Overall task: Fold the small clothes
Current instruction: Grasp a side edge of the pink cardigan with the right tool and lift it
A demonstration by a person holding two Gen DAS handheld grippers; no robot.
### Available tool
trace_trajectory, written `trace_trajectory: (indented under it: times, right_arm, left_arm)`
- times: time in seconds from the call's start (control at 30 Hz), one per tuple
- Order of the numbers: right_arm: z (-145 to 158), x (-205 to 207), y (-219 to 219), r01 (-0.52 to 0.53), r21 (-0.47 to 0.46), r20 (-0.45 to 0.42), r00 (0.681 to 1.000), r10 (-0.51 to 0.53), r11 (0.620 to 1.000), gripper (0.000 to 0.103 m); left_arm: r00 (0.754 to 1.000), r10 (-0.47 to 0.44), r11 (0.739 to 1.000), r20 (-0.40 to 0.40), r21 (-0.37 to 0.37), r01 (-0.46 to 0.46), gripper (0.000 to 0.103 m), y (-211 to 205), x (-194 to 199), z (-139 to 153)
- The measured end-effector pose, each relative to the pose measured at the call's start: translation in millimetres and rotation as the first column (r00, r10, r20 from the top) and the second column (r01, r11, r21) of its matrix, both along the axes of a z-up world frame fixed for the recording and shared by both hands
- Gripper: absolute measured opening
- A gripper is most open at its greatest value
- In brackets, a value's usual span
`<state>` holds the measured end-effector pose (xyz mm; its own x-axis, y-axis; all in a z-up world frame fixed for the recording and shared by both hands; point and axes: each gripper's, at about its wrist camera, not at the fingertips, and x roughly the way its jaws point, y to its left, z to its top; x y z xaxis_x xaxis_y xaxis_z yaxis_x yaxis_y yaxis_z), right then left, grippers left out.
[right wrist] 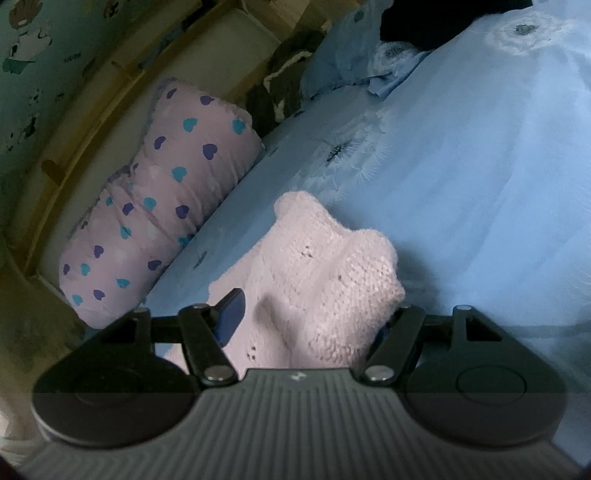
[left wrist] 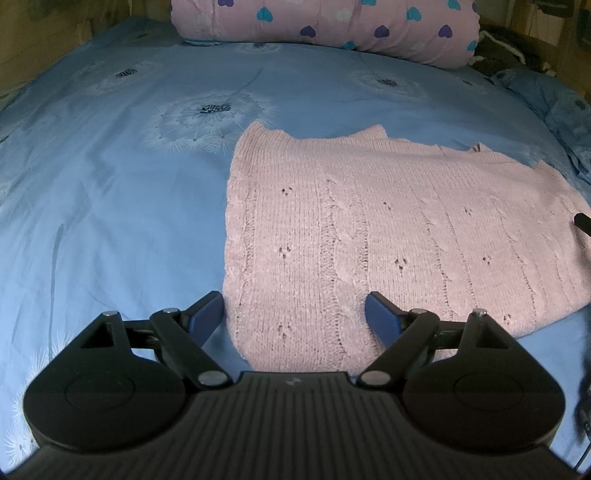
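A pink cable-knit sweater [left wrist: 369, 229] lies flat on the blue dandelion-print bedsheet [left wrist: 110, 221]. My left gripper [left wrist: 295, 314] is open just above the sweater's near left corner, its blue fingers astride the edge without touching. My right gripper [right wrist: 314, 314] is open, with a bunched, raised edge of the sweater [right wrist: 332, 266] lying between its fingers. The left blue pad [right wrist: 231, 314] shows; the right one is hidden behind the knit. A tip of the right gripper shows at the far right of the left wrist view [left wrist: 583, 221].
A pink bolster with blue and purple hearts [left wrist: 332, 26] lies along the head of the bed, also in the right wrist view [right wrist: 155, 221]. Dark and blue crumpled clothes [right wrist: 295, 85] lie at the bed's far corner. A wooden bed frame [right wrist: 92, 110] borders the bolster.
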<state>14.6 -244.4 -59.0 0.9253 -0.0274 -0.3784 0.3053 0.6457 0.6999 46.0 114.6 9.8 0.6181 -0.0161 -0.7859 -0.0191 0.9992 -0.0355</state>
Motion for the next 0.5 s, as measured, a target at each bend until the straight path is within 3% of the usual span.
trace_trajectory:
  times: [0.1, 0.17, 0.23, 0.37, 0.5]
  right_arm:
    - [-0.5, 2.1, -2.6, -0.004, 0.005, -0.003, 1.000, 0.004, 1.000, 0.063]
    - [-1.2, -0.4, -5.1, -0.007, 0.024, -0.007, 1.000, 0.007, 1.000, 0.043]
    - [-3.0, -3.8, -8.1, -0.027, 0.046, -0.012, 1.000, 0.028, 0.999, 0.033]
    - [-5.5, -6.4, -10.1, -0.051, 0.050, -0.005, 0.999, 0.051, 0.997, 0.032]
    - [-5.6, -0.1, -12.4, -0.038, 0.083, -0.006, 0.999, 0.039, 0.996, 0.037]
  left_arm:
    - [1.000, 0.002, 1.000, 0.000, -0.001, -0.002, 0.087, -0.3, 0.6, -0.3]
    - [1.000, 0.004, 1.000, 0.000, 0.000, -0.004, 0.088, -0.8, 1.2, -0.7]
    - [1.000, 0.007, 1.000, 0.001, 0.002, -0.007, 0.088, -1.4, 2.0, -0.7]
    - [1.000, 0.013, 1.000, 0.005, -0.002, -0.013, 0.088, -1.2, 3.7, -0.2]
    - [1.000, 0.021, 1.000, 0.006, -0.005, -0.021, 0.088, -0.3, 7.2, -0.5]
